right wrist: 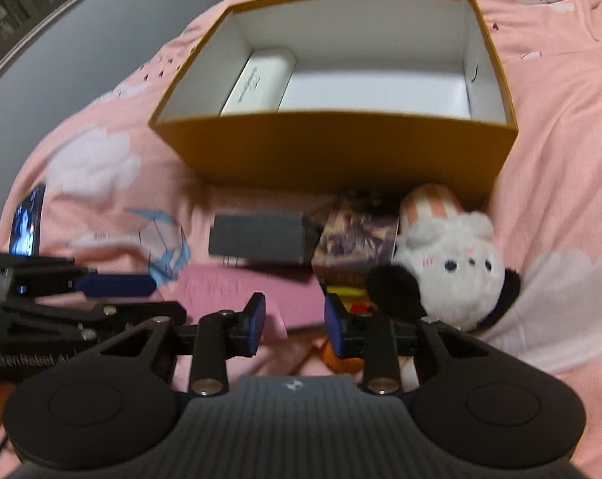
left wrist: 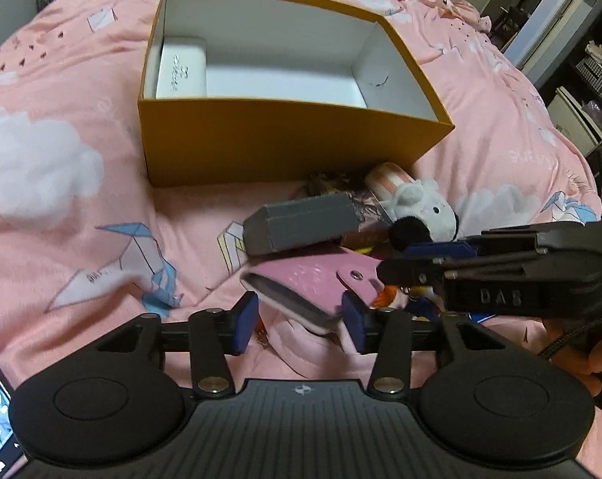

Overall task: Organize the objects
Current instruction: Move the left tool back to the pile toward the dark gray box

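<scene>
The open mustard-yellow cardboard box (left wrist: 293, 147) with white lining sits on the pink cloud-print bedspread (left wrist: 61, 207), a white rectangular case (left wrist: 181, 70) lying against its left inner wall. Just before its near wall lies a pile: a grey ribbed box (left wrist: 301, 223), a flat pink snap-flap wallet (left wrist: 313, 279), a purple printed box (right wrist: 357, 239) and a white plush animal with black ears (right wrist: 456, 267); smaller orange and yellow items beneath are too hidden to identify. The left gripper (left wrist: 299, 321) hovers low with fingers spread around the wallet's near edge, contact unclear. The right gripper (right wrist: 295, 325), fingers apart, holds nothing
</scene>
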